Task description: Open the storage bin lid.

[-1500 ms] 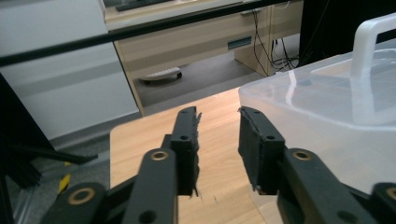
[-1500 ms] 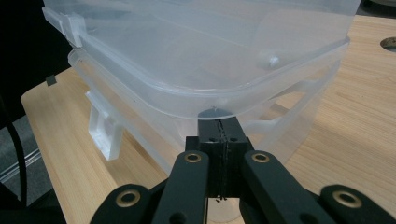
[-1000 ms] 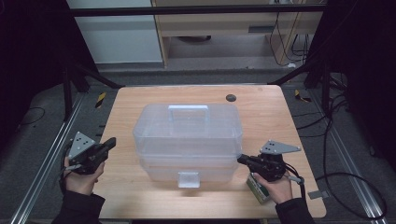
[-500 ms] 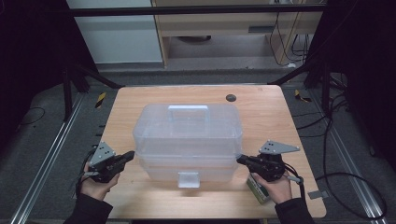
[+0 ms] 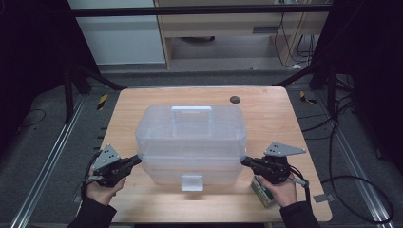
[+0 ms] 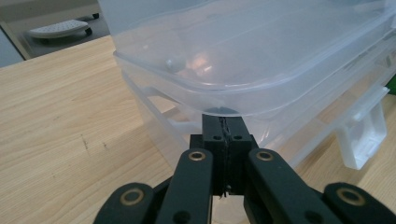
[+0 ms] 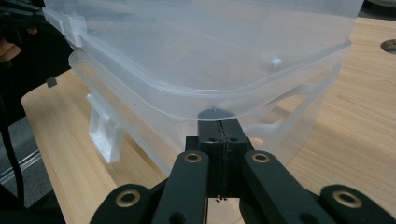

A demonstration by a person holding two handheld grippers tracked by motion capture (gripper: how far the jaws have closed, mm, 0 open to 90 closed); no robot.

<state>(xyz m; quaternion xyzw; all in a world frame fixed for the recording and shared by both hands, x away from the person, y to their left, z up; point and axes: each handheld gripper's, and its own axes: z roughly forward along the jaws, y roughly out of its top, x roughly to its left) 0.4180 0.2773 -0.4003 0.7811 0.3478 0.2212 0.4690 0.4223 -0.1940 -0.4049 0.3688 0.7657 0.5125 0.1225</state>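
Observation:
A clear plastic storage box (image 5: 190, 142) with a handle on its lid (image 5: 191, 110) and a front latch (image 5: 191, 182) stands in the middle of the wooden table (image 5: 266, 114). My left gripper (image 5: 136, 159) is shut, its tips pushed under the lid's rim at the box's left end (image 6: 224, 122). At the right end my right gripper (image 5: 245, 161) is shut too, with its tips tucked beneath the lid's rim (image 7: 221, 127). Nothing lies between either pair of jaws. The box (image 6: 261, 70) looks empty through its walls (image 7: 210, 56).
A small green and white carton (image 5: 263, 192) lies on the table under the person's right hand. A dark round hole (image 5: 235, 99) sits near the table's far edge. Metal rails run along both sides of the table, and cables trail on the floor at right.
My left gripper came in from beyond the table's left edge, moving right and down until its tips reached the box's left end. The right gripper stayed put.

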